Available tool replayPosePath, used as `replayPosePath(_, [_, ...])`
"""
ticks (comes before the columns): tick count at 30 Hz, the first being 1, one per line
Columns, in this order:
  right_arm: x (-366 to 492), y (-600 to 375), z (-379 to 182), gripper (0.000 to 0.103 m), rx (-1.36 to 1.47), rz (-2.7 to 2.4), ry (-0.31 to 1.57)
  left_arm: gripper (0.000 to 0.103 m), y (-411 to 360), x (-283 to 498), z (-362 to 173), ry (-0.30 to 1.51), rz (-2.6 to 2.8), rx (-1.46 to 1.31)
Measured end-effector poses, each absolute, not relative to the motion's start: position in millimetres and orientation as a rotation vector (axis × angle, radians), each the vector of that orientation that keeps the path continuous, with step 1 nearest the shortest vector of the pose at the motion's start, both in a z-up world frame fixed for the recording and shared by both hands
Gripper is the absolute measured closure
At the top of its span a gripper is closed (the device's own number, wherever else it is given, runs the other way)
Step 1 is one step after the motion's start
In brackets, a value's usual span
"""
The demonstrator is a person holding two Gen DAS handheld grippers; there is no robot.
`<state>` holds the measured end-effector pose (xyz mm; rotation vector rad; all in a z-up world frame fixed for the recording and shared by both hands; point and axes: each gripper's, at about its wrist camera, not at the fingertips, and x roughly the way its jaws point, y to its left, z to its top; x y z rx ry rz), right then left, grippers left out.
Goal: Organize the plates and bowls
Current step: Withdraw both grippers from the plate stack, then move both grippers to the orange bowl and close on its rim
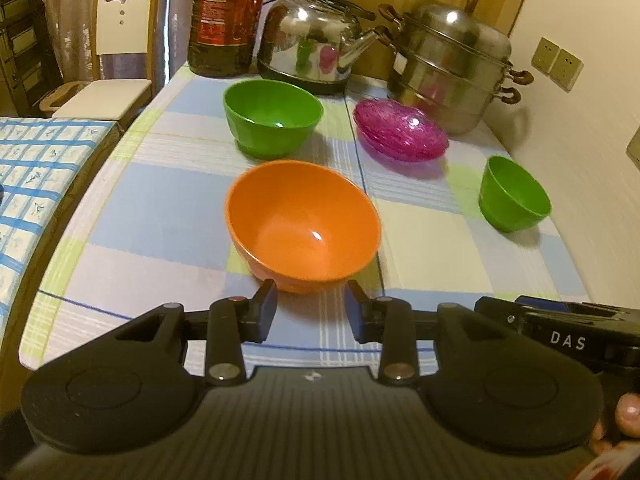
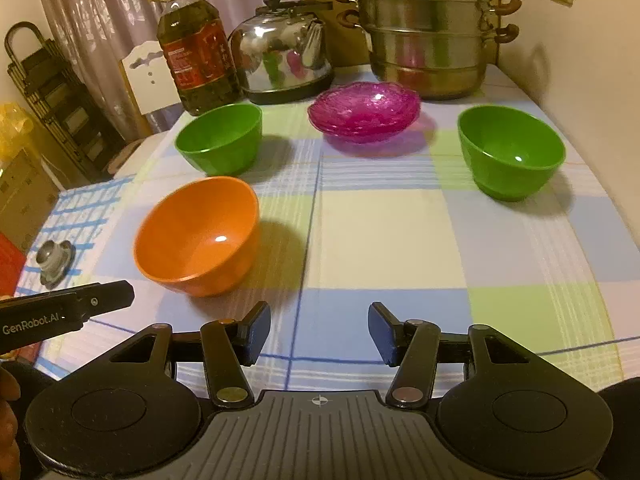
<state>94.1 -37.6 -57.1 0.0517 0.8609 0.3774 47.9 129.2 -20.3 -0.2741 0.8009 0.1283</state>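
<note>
An orange bowl [image 1: 303, 224] sits just ahead of my left gripper [image 1: 311, 304], which is open and empty with its fingertips near the bowl's front. Behind it stand a green bowl [image 1: 273, 118] and stacked pink glass plates [image 1: 401, 129]; a second green bowl [image 1: 514, 194] is at the right. In the right wrist view my right gripper [image 2: 319, 330] is open and empty over the tablecloth, with the orange bowl [image 2: 199, 234] to its front left, one green bowl [image 2: 220, 138] beyond, the pink plates [image 2: 365, 111] at the back and the other green bowl [image 2: 511, 152] at the right.
At the table's back stand an oil bottle [image 2: 197, 50], a steel kettle [image 2: 282, 50] and a stacked steamer pot [image 2: 424, 28]. A wall runs along the right. A chair [image 1: 116, 52] and a second checked table [image 1: 36, 168] are on the left. The left gripper's body [image 2: 64, 316] shows at the left.
</note>
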Motion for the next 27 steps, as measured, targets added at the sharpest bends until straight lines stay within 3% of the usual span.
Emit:
replayPosePath(10, [119.8,-9.8,-55.8,0.049,0.061,0.403,0.863,0.069,167.3,76.1,-24.0,0.821,0.170,-0.313])
replayPosePath(27, [188.8,27.7,-94.3,0.049,0.078,0.459,0.932,0.072,201.3,132.5,-75.4,0.915,0.199,-0.391])
